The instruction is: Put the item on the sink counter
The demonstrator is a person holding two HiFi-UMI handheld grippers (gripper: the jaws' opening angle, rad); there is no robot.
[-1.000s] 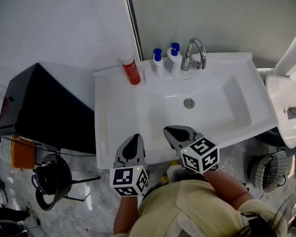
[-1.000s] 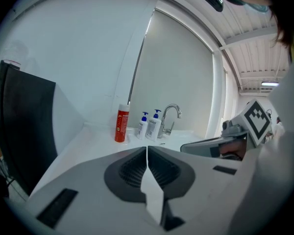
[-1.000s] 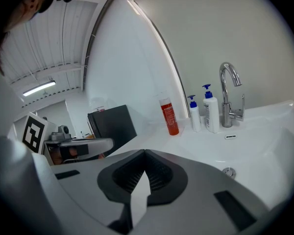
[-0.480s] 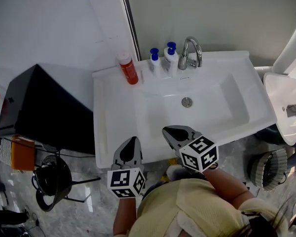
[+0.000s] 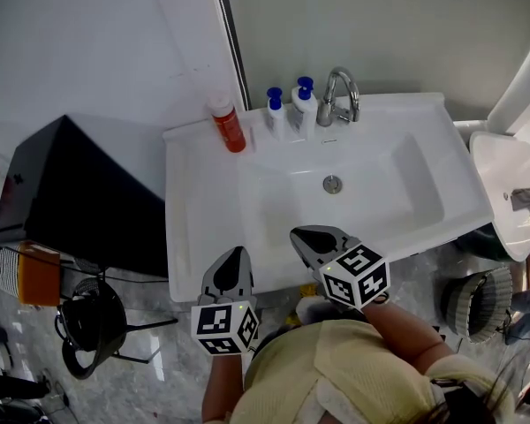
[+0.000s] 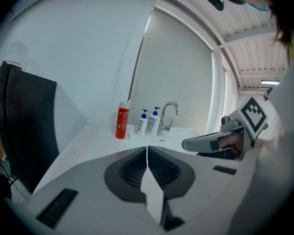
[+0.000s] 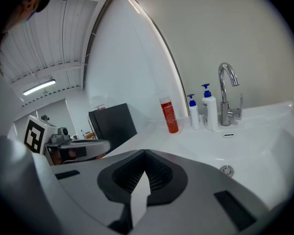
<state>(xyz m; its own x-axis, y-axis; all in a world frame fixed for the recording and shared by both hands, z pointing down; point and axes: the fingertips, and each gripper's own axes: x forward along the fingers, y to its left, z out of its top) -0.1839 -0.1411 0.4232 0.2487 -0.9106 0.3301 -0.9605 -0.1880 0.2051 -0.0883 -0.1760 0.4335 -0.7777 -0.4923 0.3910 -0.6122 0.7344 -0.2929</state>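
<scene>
Red bottle (image 5: 229, 124) with a white cap stands upright on the white sink tabletop (image 5: 190, 215), at the back left corner near the wall. Just to its right are 2 white pump bottles, the smaller one (image 5: 275, 113) and the taller one (image 5: 304, 106), both with blue pumps. The chrome faucet (image 5: 337, 95) is just beside the taller one. The basin in front of them has a round drain (image 5: 332, 184).

Both grippers hang over the near edge of the tabletop, well apart from the bottles. The left gripper (image 5: 234, 256) has its jaws pressed together with nothing between them. The right gripper (image 5: 302, 238) also has its jaws together and empty, and it reaches over the front of the basin.

A black cabinet (image 5: 79, 193) stands left of the sink, and a 2nd white basin (image 5: 503, 193) sits at the right edge of the head view.
</scene>
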